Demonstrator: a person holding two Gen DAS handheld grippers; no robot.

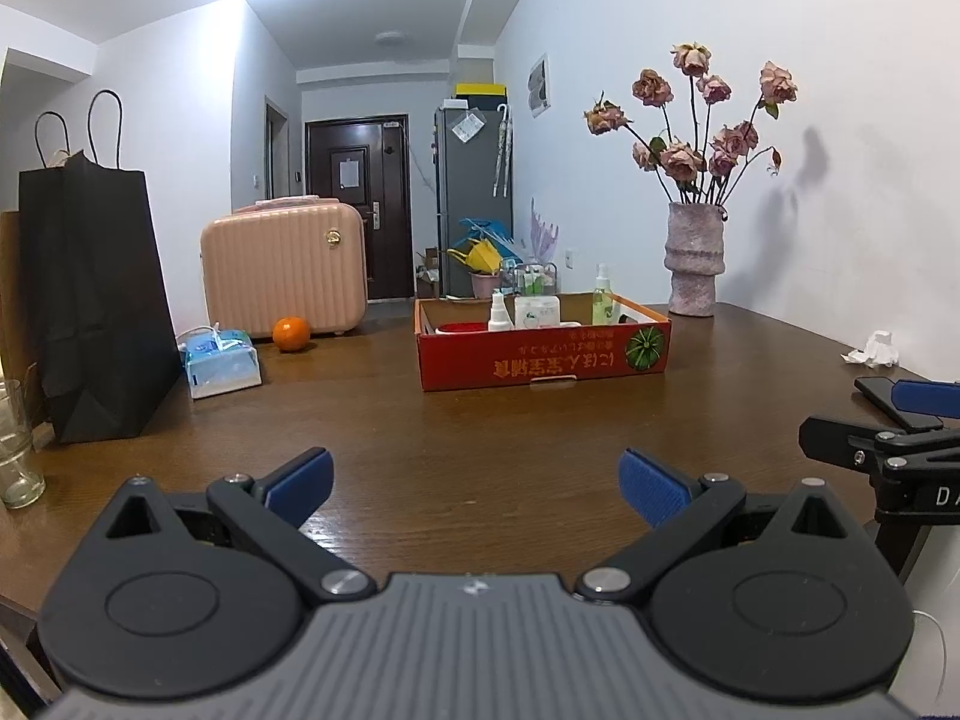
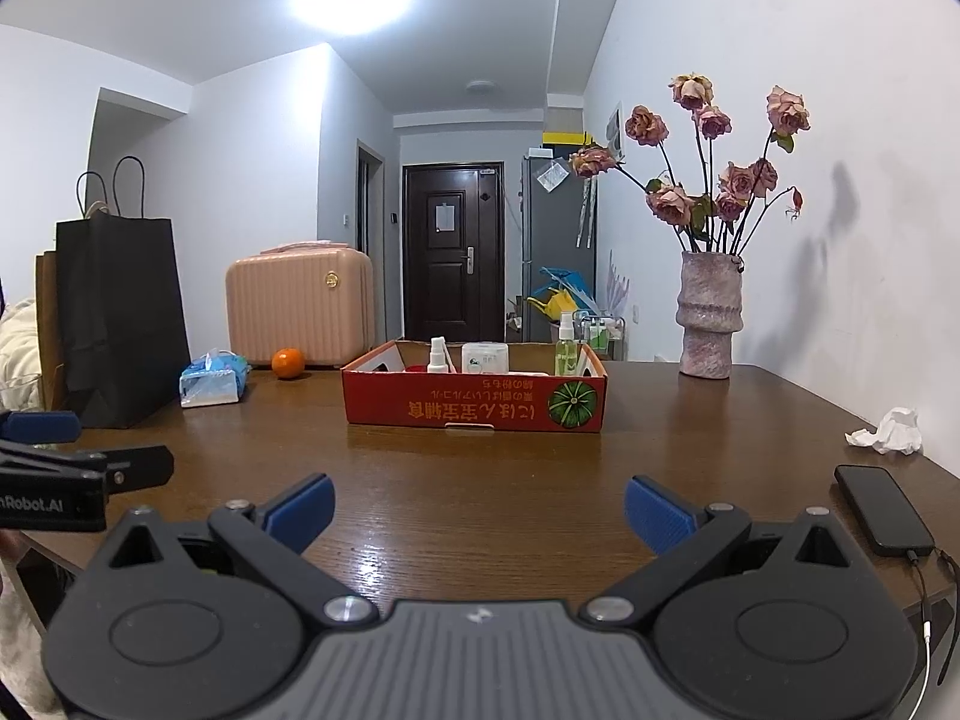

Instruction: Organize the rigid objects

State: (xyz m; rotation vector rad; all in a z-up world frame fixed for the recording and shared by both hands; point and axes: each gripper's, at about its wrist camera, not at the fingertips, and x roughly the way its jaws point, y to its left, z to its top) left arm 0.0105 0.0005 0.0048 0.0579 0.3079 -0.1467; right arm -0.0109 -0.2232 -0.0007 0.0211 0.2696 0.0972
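Note:
A shallow red cardboard box stands mid-table. Inside it stand a white spray bottle, a white carton and a green spray bottle. An orange lies on the table left of the box. My left gripper is open over bare wood near the front edge, holding nothing. Beside it, my right gripper is open and empty too.
A black paper bag, tissue pack and pink case stand left. A vase of dried roses is at back right. A crumpled tissue, phone and glass lie near edges.

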